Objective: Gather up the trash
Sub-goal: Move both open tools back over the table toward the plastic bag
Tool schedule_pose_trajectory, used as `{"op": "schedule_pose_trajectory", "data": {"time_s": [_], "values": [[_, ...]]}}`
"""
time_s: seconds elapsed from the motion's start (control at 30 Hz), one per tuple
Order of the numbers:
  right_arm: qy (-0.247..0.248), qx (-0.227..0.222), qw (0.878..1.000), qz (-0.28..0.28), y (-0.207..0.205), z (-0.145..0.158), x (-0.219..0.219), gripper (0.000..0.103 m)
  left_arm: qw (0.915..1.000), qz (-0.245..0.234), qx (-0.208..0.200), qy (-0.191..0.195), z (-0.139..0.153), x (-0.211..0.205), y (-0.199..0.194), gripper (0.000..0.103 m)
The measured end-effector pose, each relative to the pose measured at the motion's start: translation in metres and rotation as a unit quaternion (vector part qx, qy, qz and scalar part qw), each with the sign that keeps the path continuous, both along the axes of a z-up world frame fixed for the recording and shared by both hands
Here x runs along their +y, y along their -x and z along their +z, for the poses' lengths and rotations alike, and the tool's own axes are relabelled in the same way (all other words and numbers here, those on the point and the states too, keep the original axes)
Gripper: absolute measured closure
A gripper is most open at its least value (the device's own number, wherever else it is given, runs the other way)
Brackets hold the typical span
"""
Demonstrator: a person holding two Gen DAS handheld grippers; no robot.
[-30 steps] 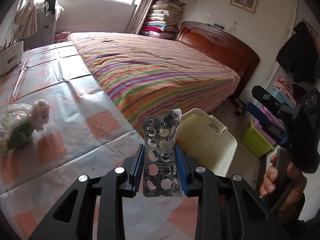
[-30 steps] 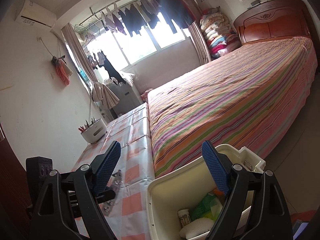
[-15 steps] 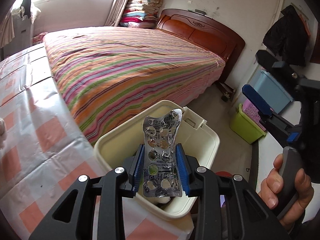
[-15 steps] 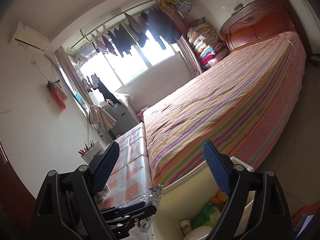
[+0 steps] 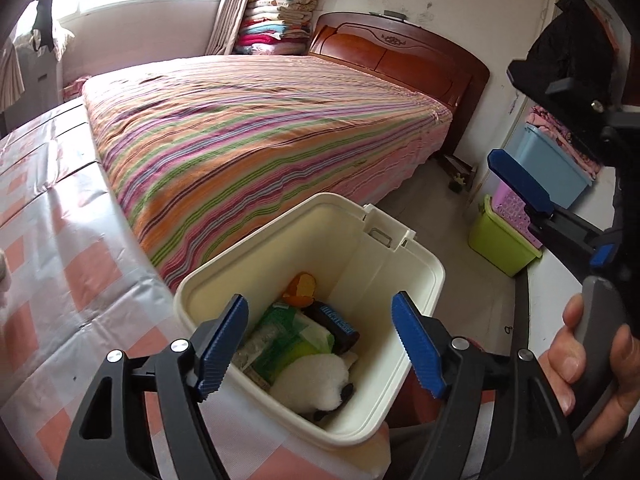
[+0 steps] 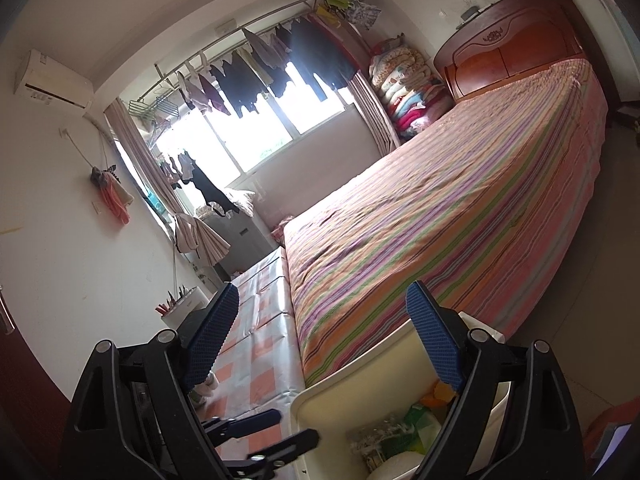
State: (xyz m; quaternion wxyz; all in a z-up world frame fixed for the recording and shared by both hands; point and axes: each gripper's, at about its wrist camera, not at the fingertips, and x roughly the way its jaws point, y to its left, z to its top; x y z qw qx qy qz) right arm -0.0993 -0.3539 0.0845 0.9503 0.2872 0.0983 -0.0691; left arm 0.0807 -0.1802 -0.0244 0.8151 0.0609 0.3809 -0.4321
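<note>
A cream plastic bin stands at the table's edge beside the bed. It holds a green packet, a white wad, an orange scrap, a dark bottle and the silver pill blister at its left side. My left gripper is open and empty right above the bin. My right gripper is open and empty, held to the bin's right; it shows in the left wrist view. The bin lies below it, and the left gripper's fingers show low down.
The checked tablecloth covers the table on the left. A striped bed lies behind the bin. Green, purple and blue storage boxes stand on the floor at the right. A white holder stands far back on the table.
My left gripper moved over the bin and opened. The pill blister it held dropped into the bin. The right gripper tilted up a little and stays open.
</note>
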Motion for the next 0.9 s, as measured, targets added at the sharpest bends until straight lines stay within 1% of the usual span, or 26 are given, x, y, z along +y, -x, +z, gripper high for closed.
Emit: {"op": "schedule_pose_trajectory", "data": {"time_s": [0.13, 0.3, 0.5, 0.7, 0.9], "values": [[0.001, 0.004, 1.0, 0.004, -0.003, 0.0, 0.005, 0.019, 0.9996, 0.027, -0.008, 0.001, 0.005, 0.031, -0.002, 0.031], [0.006, 0.014, 1.0, 0.014, -0.014, -0.002, 0.014, 0.019, 0.9981, 0.059, -0.015, -0.007, 0.008, 0.07, -0.006, 0.031], [0.008, 0.021, 0.999, 0.032, -0.027, -0.003, 0.026, 0.019, 0.994, 0.107, -0.012, 0.018, 0.014, 0.116, -0.019, 0.031], [0.017, 0.036, 0.997, 0.07, -0.051, -0.008, 0.053, 0.018, 0.9856, 0.163, -0.031, 0.031, 0.024, 0.159, -0.035, 0.031], [0.025, 0.045, 0.994, 0.1, -0.065, -0.007, 0.078, 0.018, 0.9738, 0.22, -0.026, 0.052, 0.031, 0.209, -0.052, 0.031]]}}
